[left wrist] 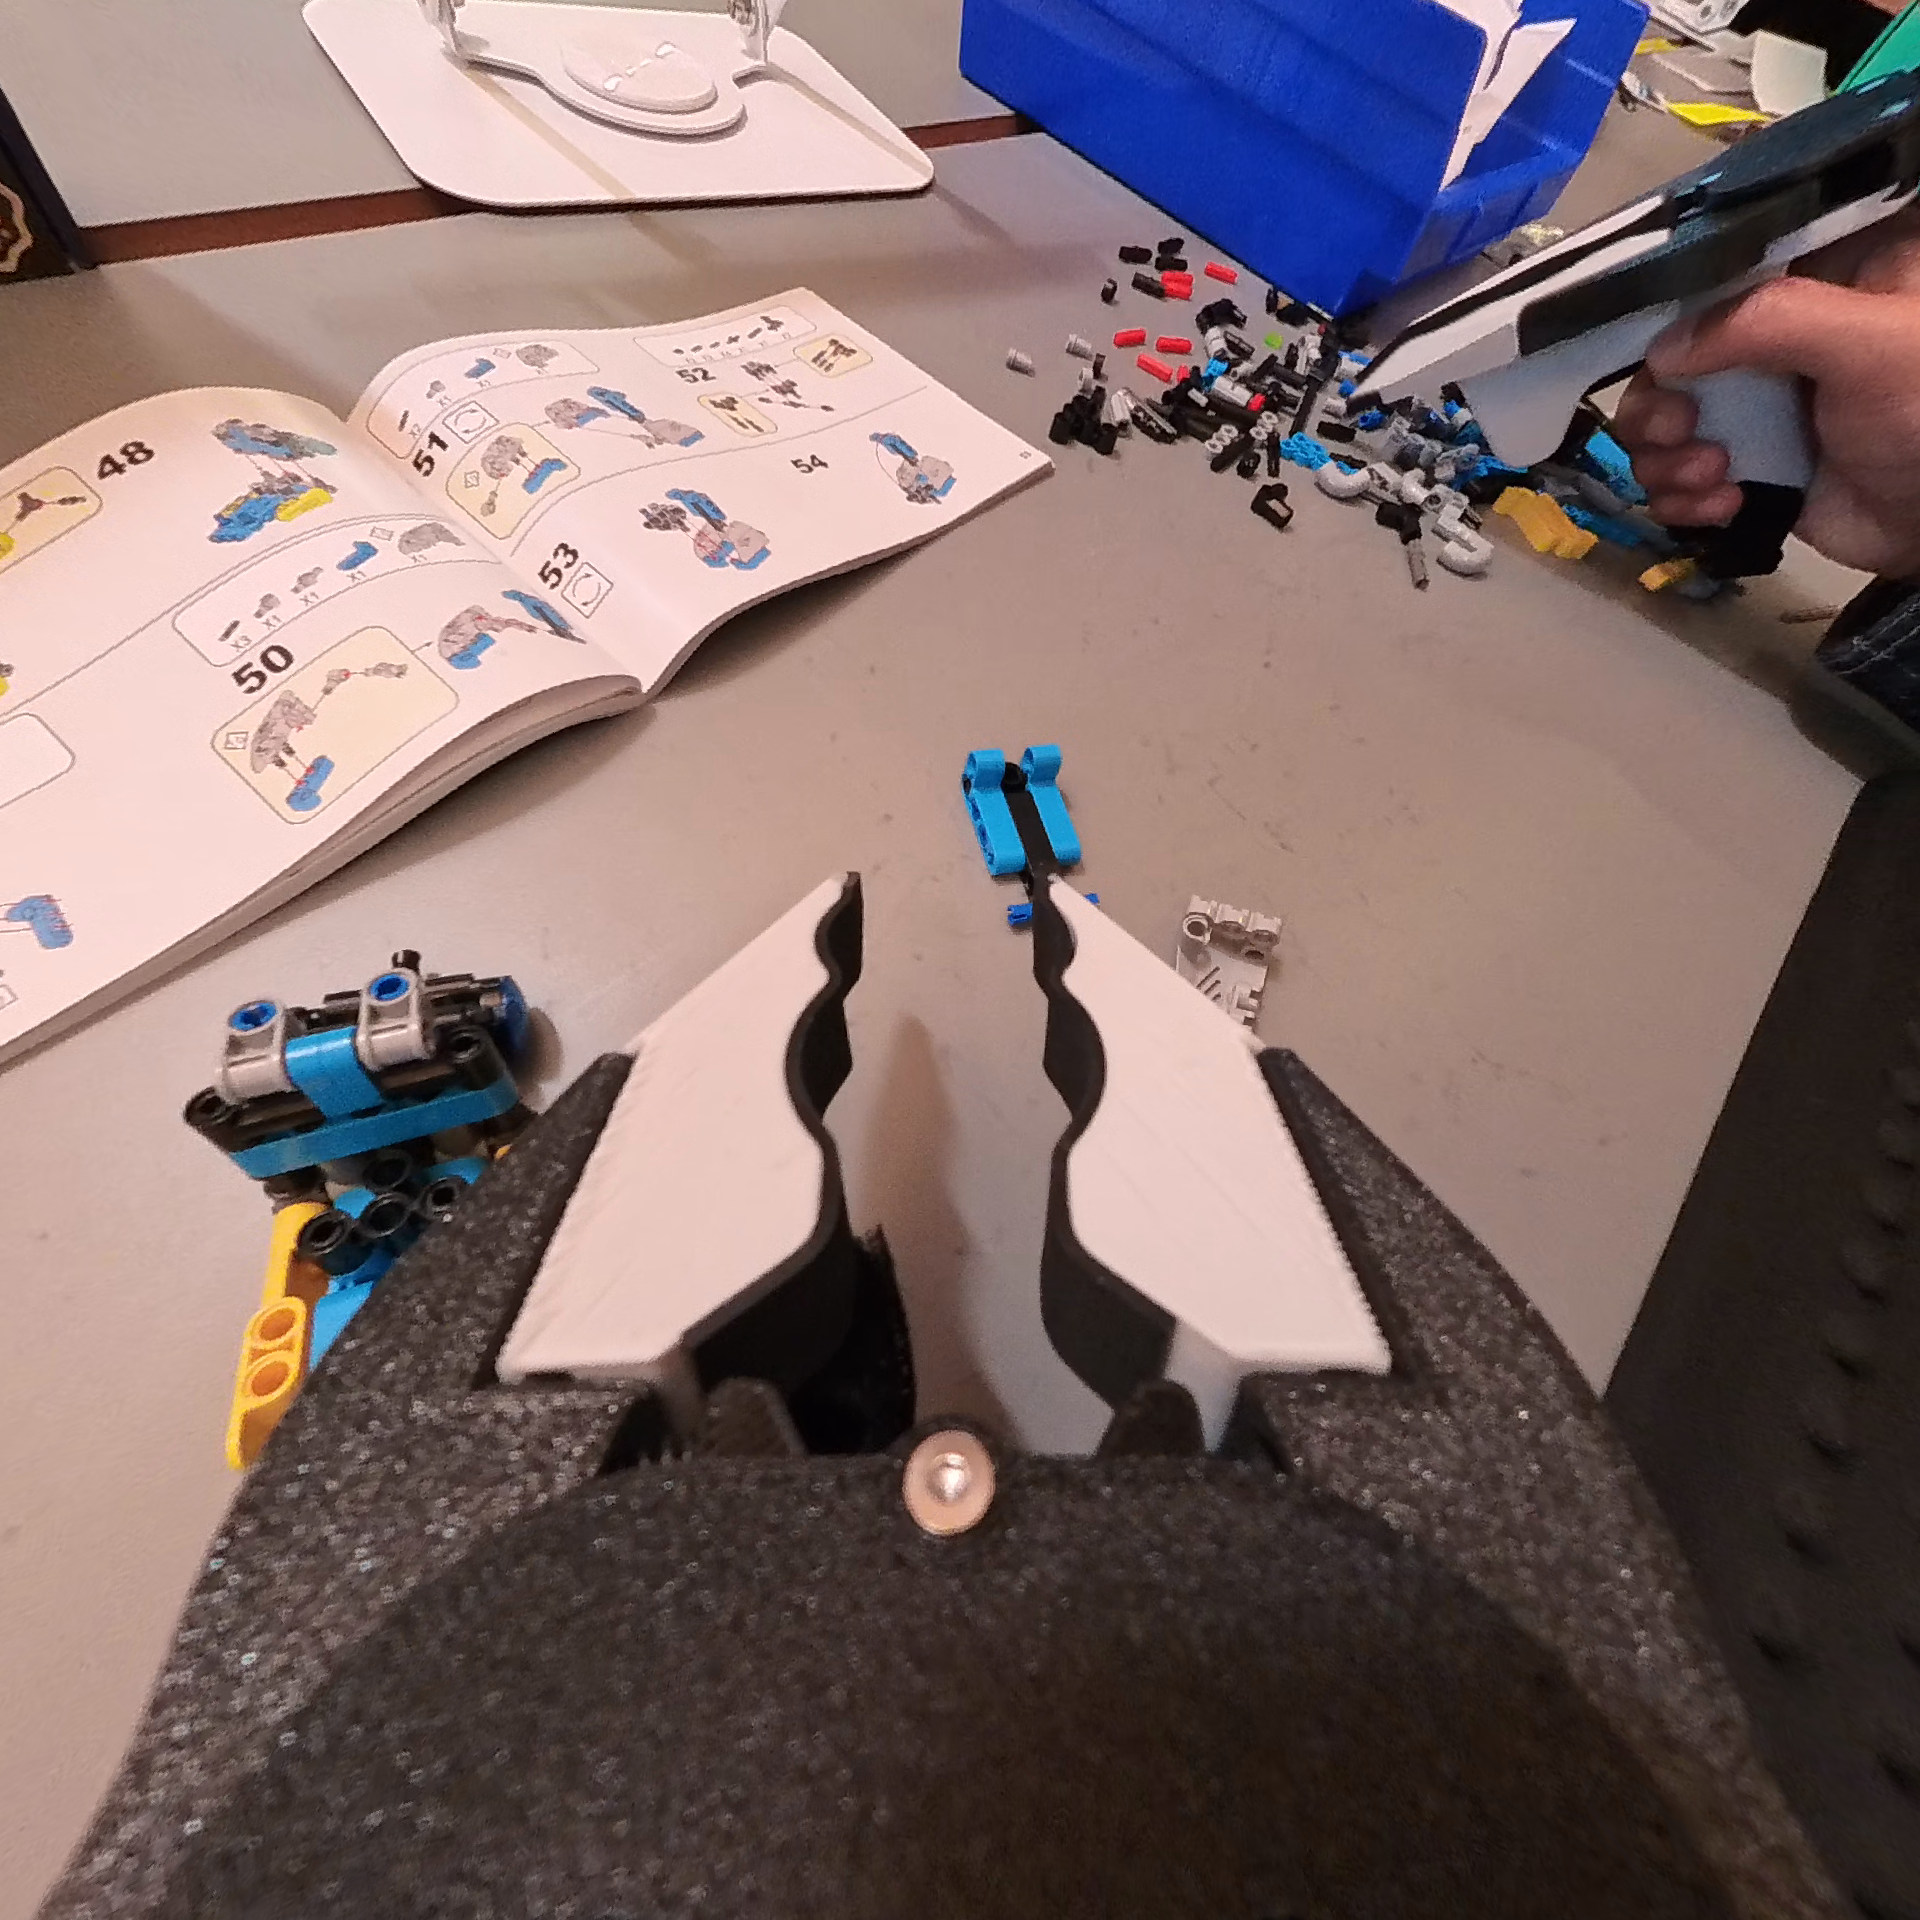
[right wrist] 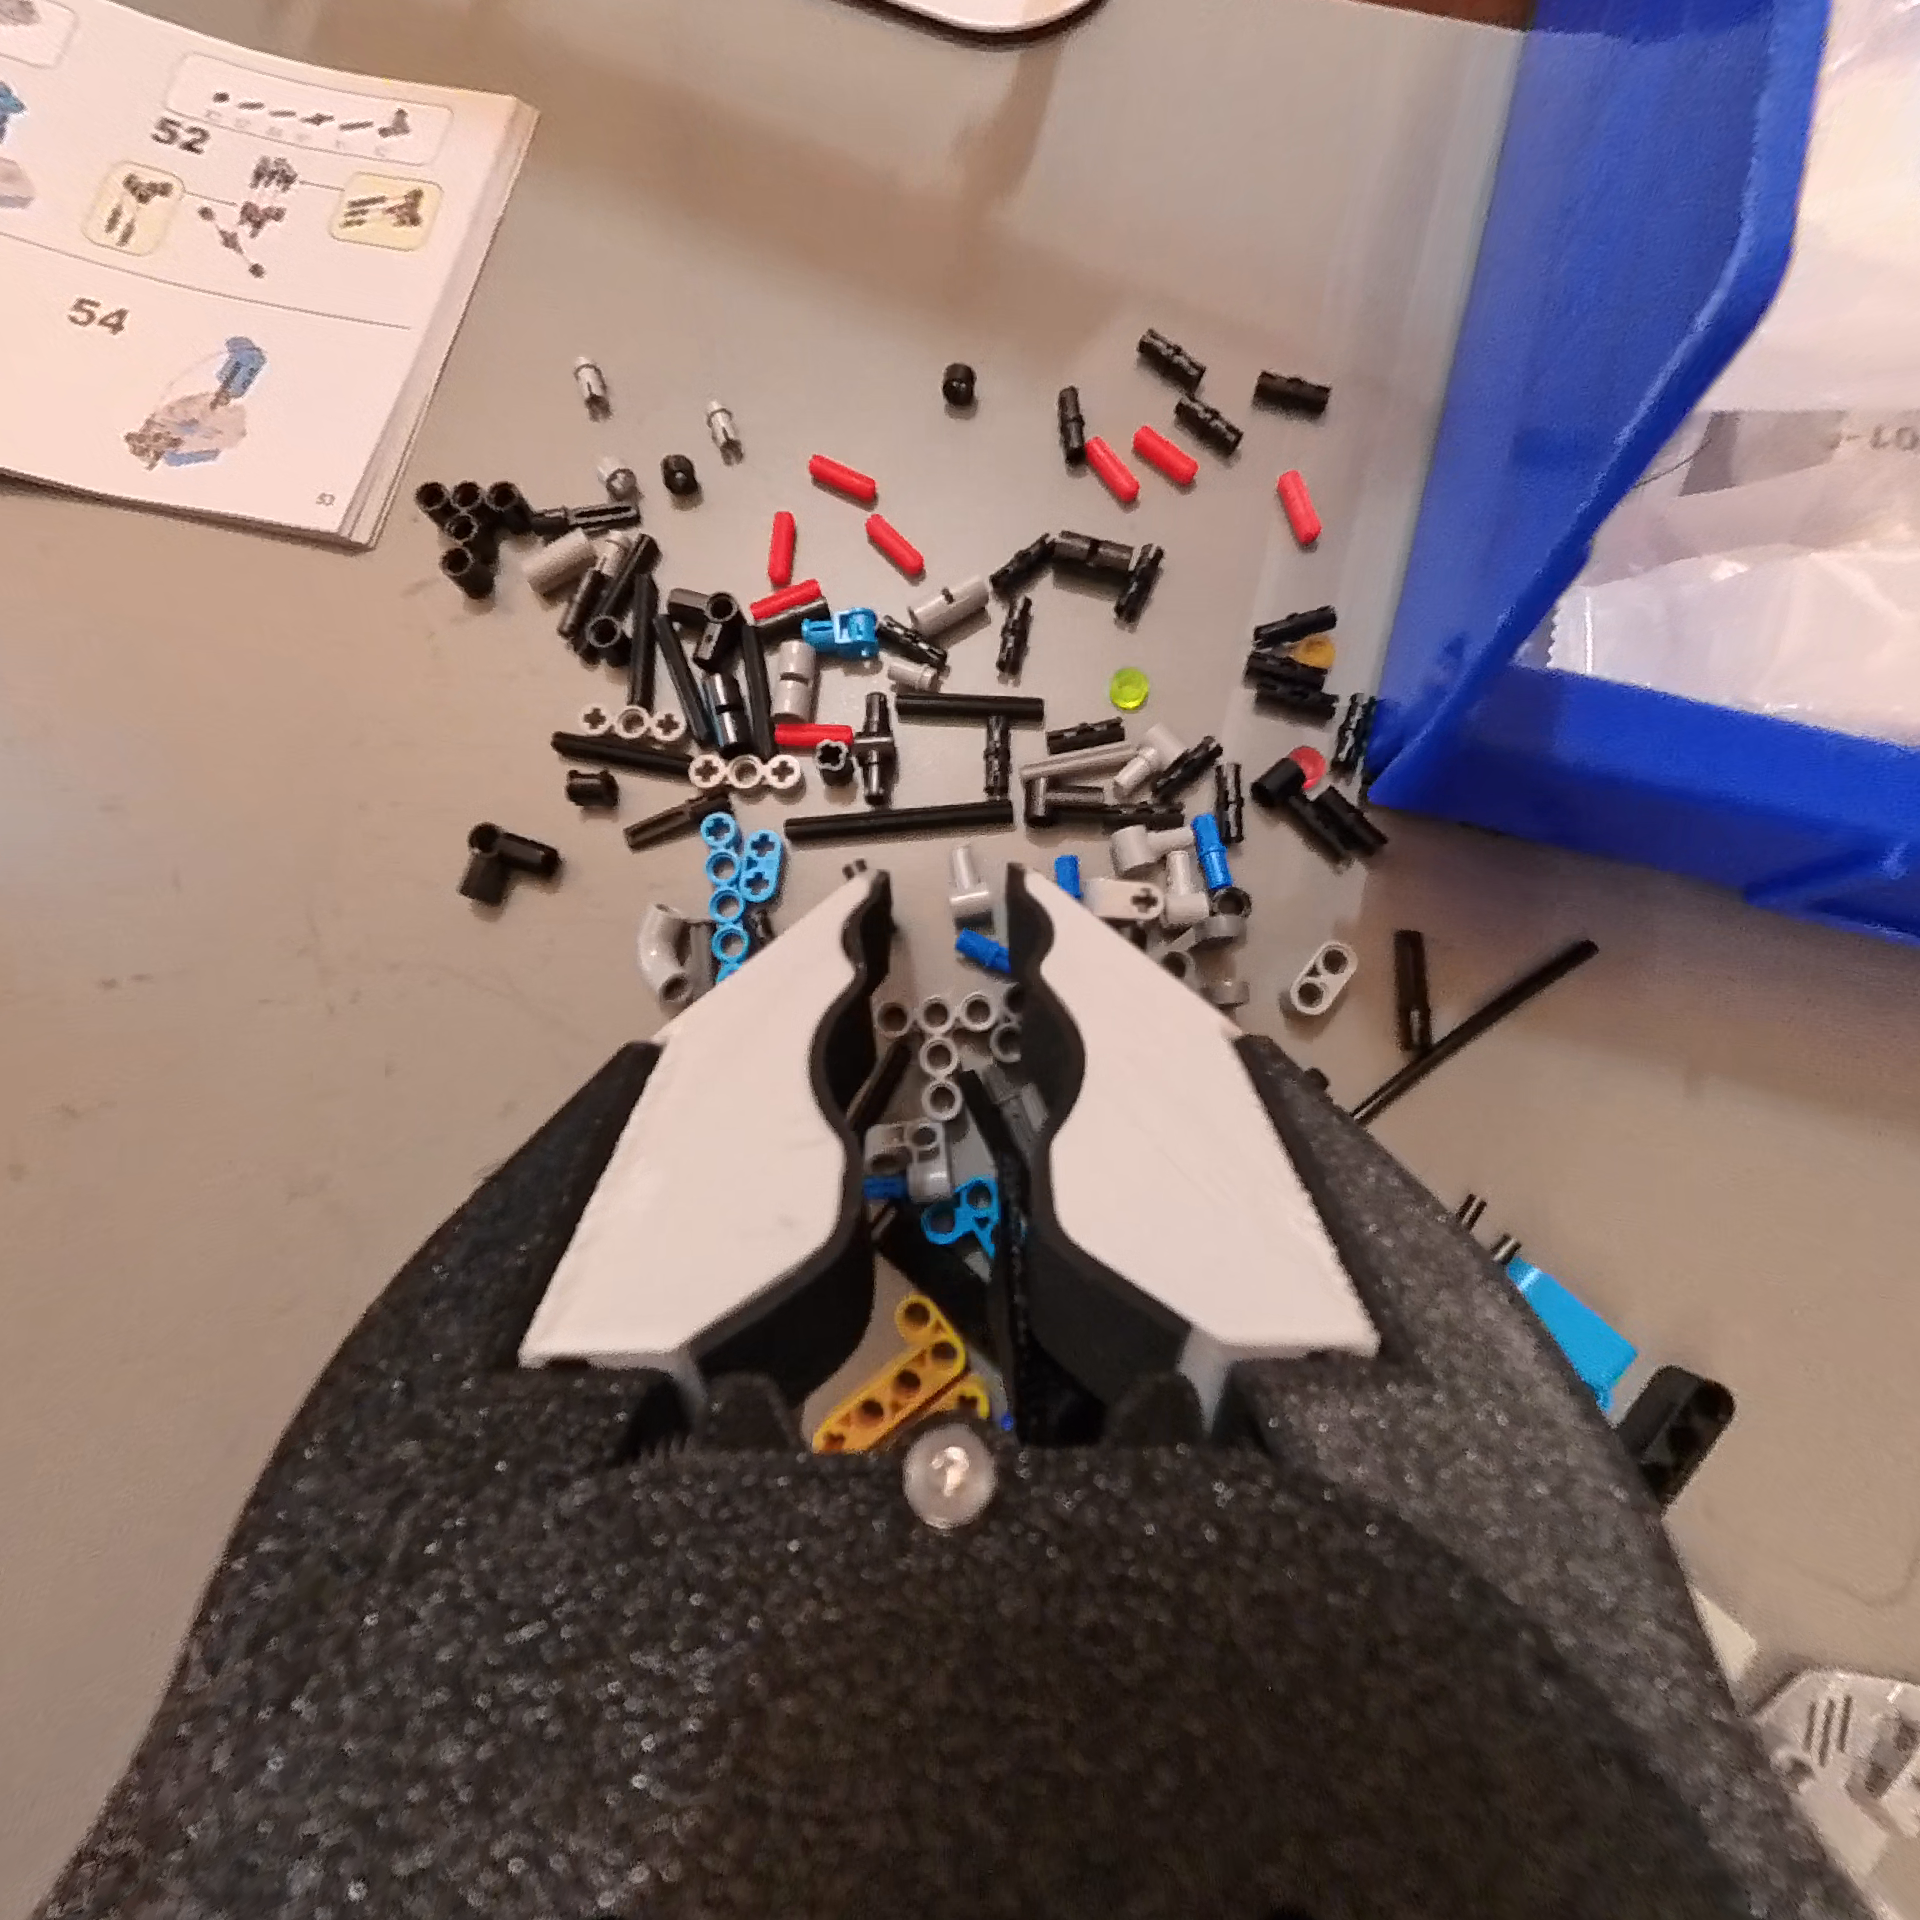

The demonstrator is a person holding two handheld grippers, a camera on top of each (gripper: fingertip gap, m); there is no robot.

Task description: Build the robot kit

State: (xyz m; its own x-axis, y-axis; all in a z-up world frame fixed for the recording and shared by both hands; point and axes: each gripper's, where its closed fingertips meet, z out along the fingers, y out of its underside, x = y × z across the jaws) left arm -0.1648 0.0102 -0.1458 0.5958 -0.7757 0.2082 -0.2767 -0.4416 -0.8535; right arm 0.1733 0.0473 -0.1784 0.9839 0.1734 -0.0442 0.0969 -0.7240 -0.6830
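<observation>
My left gripper point(left wrist: 951, 888) is open and empty above the grey table. A small blue and black brick assembly point(left wrist: 1018, 810) lies just past its right fingertip, with a grey brick piece point(left wrist: 1231, 951) to the right. A larger blue, black, grey and yellow brick assembly point(left wrist: 364, 1091) lies at its left. My right gripper point(right wrist: 948, 878) is open and empty, hovering over a scattered pile of small brick parts point(right wrist: 883, 675): black pins, red pins, grey and blue connectors. A grey connector point(right wrist: 971, 883) lies between its tips. The right gripper also shows in the left wrist view point(left wrist: 1361, 390), held by a hand.
An open instruction booklet point(left wrist: 416, 582) lies at the left; its corner shows in the right wrist view point(right wrist: 260, 260). A blue bin point(left wrist: 1299, 125) point(right wrist: 1662, 520) stands beside the pile. A white stand base point(left wrist: 623, 114) sits at the back. The table's dark edge point(left wrist: 1766, 1143) runs at the right. Across from one pair of fingers to the other is roughly 35 centimeters. My left gripper is the nearer one to the grey brick piece point(left wrist: 1231, 951): about 8 centimeters, against 30 centimeters.
</observation>
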